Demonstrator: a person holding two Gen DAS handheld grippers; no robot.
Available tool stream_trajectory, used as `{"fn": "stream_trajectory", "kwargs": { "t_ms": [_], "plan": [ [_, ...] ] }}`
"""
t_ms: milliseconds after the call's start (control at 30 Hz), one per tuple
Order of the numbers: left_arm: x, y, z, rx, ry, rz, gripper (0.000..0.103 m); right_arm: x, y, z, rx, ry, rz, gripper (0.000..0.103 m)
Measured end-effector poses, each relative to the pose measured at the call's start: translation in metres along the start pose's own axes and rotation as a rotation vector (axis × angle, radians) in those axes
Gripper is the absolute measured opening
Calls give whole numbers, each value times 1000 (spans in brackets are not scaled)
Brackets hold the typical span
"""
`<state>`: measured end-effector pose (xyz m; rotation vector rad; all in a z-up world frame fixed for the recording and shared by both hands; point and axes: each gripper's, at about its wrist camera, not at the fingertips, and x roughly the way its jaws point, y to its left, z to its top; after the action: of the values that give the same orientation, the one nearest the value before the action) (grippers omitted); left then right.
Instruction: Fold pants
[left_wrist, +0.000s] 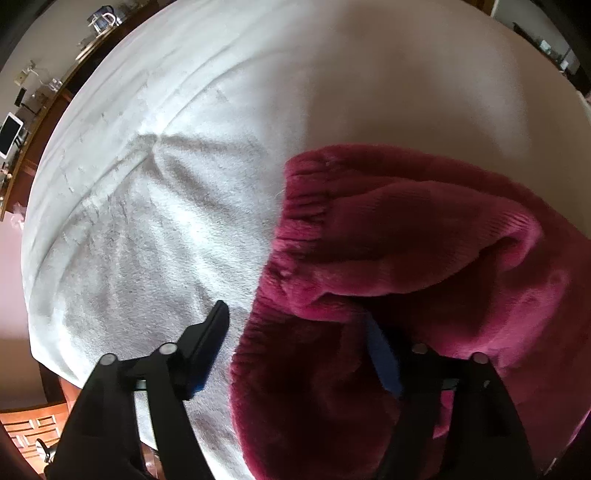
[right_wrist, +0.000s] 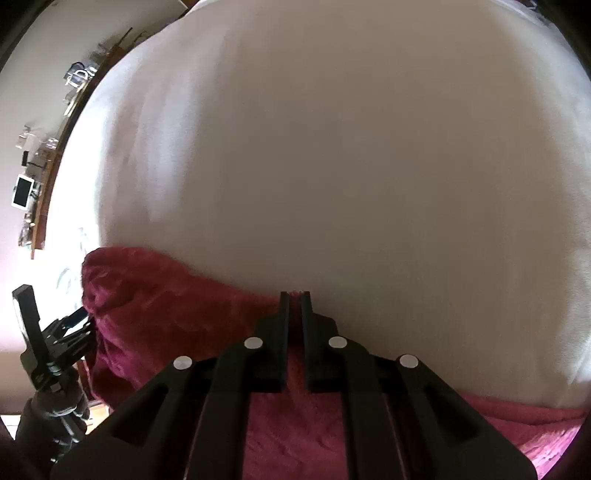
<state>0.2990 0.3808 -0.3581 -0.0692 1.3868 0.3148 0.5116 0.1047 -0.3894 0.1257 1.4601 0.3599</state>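
The pants (left_wrist: 406, 258), a deep red fleecy garment, lie on a white bedcover (left_wrist: 147, 221). In the left wrist view they fill the lower right, from about the 3 o'clock edge round to 6 o'clock, with the ribbed waistband (left_wrist: 295, 206) running down near the centre. In the right wrist view they occupy the bottom band, from 9 o'clock through 6 o'clock to 4 o'clock.

Left gripper (left_wrist: 299, 325): jaws spread wide. One finger (left_wrist: 214, 332) stands over bare bedcover just beside the garment's edge; the other is partly hidden in a fold of fleece at about 5 o'clock. The waistband edge lies between them, and no pad is seen pressing on it. Whether the hidden finger is under or merely against the cloth cannot be told.

Right gripper (right_wrist: 294, 295): jaws drawn together, only a thin slit between them, at the far edge of the pants. A sliver of red fleece shows at the tips; it appears to be pinching that edge, though how much cloth is caught is too small to judge.

Step in hand, as judged: taking hold of the top edge at two points ahead of a fold. The right hold looks made; the left is not yet made.

Next move calls for: the left jaws to close on the waistband edge, catching all layers, then both grippers lifting together and carrying the edge across evenly. Risk noted: the thick fleece may slip from a shallow pinch, or only the top layer may come up.
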Motion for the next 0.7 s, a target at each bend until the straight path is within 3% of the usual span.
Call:
{"fn": "stream_trajectory", "kwargs": {
  "t_ms": [300,367,433,600,700],
  "plan": [
    [-3,-16,0,51,-1,73,79,0,-4,3,-23,-9,-14,10],
    [-12,-18,0,57,-6,82,79,-12,-5,1,-24,-36,-4,27],
    [-26,-19,-3,48,-27,89,79,-28,-7,-4,-24,-81,11,35],
    [-71,-20,-12,1,-98,81,78,-59,-27,-30,-2,-131,12,36],
    [-94,-37,-22,31,-152,59,78,-74,-42,-53,22,-152,1,36]
  ]
}}
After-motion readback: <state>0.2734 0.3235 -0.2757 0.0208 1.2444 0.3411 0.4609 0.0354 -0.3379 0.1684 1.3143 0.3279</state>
